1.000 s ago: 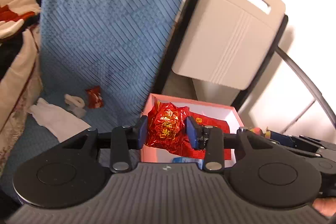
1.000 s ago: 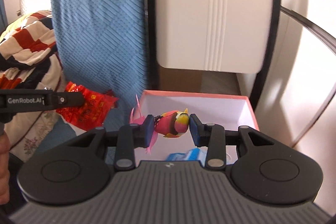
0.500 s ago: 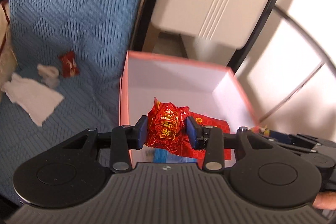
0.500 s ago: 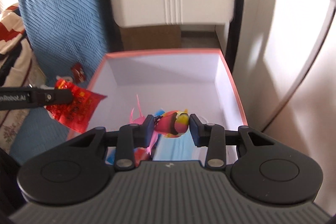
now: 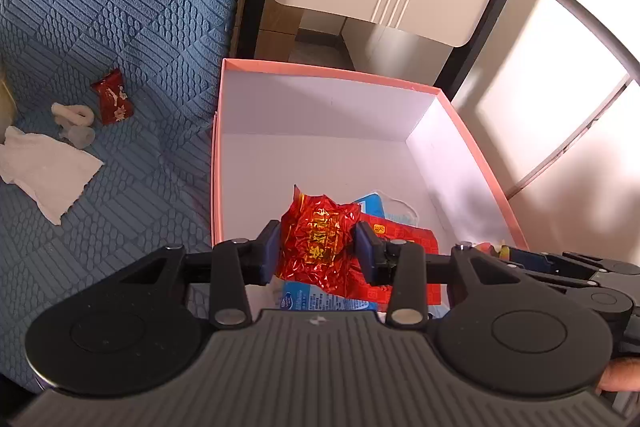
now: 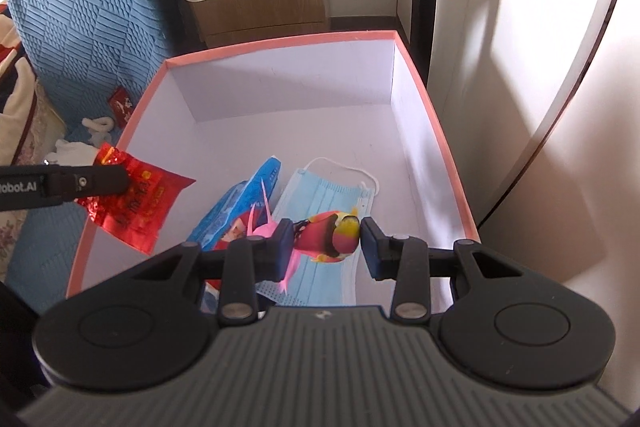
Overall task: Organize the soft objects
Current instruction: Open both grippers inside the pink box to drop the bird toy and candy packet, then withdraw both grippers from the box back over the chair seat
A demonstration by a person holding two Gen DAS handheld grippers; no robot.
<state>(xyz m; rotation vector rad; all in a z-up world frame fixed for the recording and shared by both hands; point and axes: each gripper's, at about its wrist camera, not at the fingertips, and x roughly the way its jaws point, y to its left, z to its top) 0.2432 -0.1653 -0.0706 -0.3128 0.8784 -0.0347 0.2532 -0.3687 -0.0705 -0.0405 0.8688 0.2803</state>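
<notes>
Red foil packet [image 5: 316, 241] — gold print unreadable — clamped in left claw [image 5: 317, 247].

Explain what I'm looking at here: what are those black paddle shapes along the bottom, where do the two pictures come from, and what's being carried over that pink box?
There is no robot arm: a person holds a two-finger gripper in each hand, and a fisheye camera on each one looks forward along its fingers. The black shapes at the bottom are the gripper bodies.

The left wrist picture shows the left gripper shut on a crinkled red foil packet. The right wrist picture shows the right gripper shut on a small red and yellow toy with pink strands. The left gripper also appears at that picture's left edge.

Both hang over the pink box. Inside lie a blue face mask, a blue packet and a flat red packet.

On the blue cushion beside the box lie a small red packet, a white cloth and a small white item.
</notes>
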